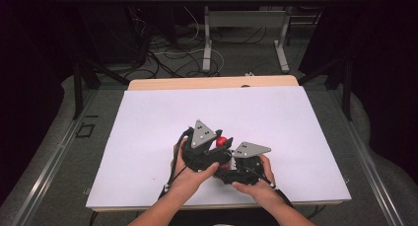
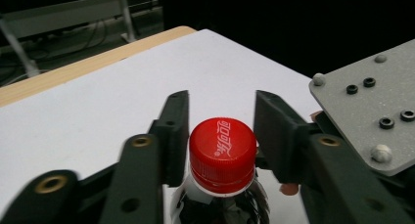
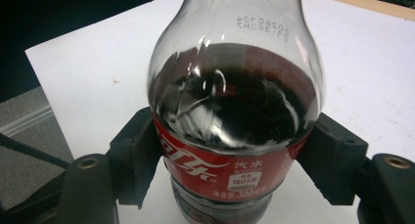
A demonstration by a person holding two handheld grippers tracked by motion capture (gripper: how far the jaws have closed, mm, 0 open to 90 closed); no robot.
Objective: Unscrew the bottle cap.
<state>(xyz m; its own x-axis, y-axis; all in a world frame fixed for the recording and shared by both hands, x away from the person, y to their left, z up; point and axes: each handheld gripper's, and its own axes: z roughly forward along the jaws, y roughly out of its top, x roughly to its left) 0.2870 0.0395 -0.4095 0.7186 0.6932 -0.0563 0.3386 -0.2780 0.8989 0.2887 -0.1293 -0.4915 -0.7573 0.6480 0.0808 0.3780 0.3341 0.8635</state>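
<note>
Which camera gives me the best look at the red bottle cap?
The left gripper view: the red cap sits close and sharp between that tool's jaws, its white lettering legible. The high view shows it as a small red spot between the tools. The right gripper view shows the bottle's body.

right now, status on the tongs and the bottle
Right tongs clamped on cola bottle at its label. Left tongs straddle red cap, small gaps both sides, not gripping. Nothing in the way.

From my station I see a white sheet point(image 1: 276, 117) covering a wooden table point(image 1: 212, 82), whose bare edge shows along the far side. Past it, on the grey floor point(image 1: 246, 63), loose cables point(image 1: 167, 58) tangle around the white legs of another table point(image 1: 207, 38).
</note>
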